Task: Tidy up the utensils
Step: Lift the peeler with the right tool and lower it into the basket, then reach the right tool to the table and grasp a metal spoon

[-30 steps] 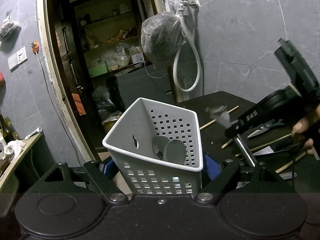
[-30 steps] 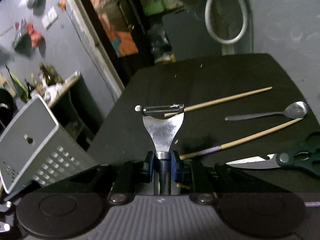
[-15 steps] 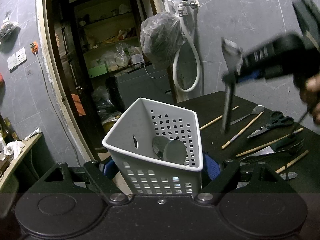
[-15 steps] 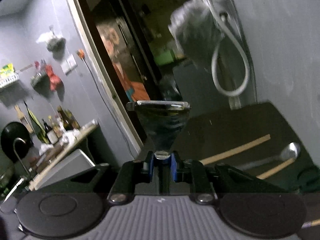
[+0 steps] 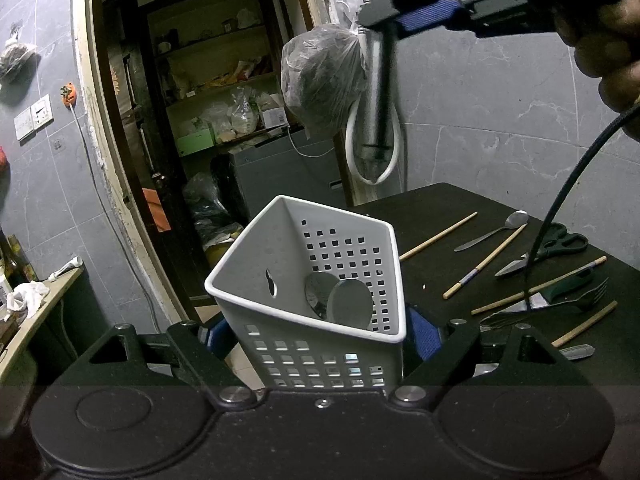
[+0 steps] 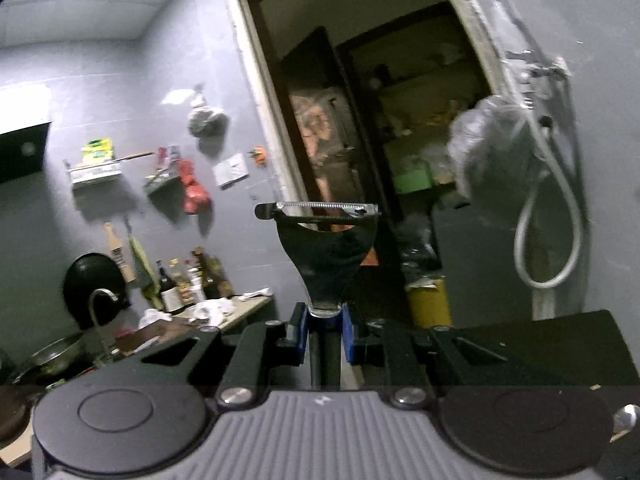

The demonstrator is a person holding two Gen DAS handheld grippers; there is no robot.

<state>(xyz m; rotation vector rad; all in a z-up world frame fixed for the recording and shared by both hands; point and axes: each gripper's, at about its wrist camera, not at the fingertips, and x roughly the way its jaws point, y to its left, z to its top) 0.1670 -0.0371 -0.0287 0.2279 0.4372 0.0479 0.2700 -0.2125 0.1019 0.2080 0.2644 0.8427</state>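
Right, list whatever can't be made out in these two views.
- Peeler: its handle is hidden between the right claw pads in the right wrist view; in the left wrist view it is blurred.
- Basket: its base is hidden behind the left claw body, left wrist view.
- Round metal pieces in the basket: their lower parts are hidden behind its front wall.
- Utensil at the table edge: mostly hidden by the claw finger.

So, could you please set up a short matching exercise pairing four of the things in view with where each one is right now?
Things:
1. peeler
2. white basket
3. scissors
4. plastic bag

Places:
A. lying on the black table
B. hanging on the wall by the hose
C. clamped in the right gripper, raised above the basket
D. held in the left gripper

Pairs: 1-C, 2-D, 3-A, 4-B
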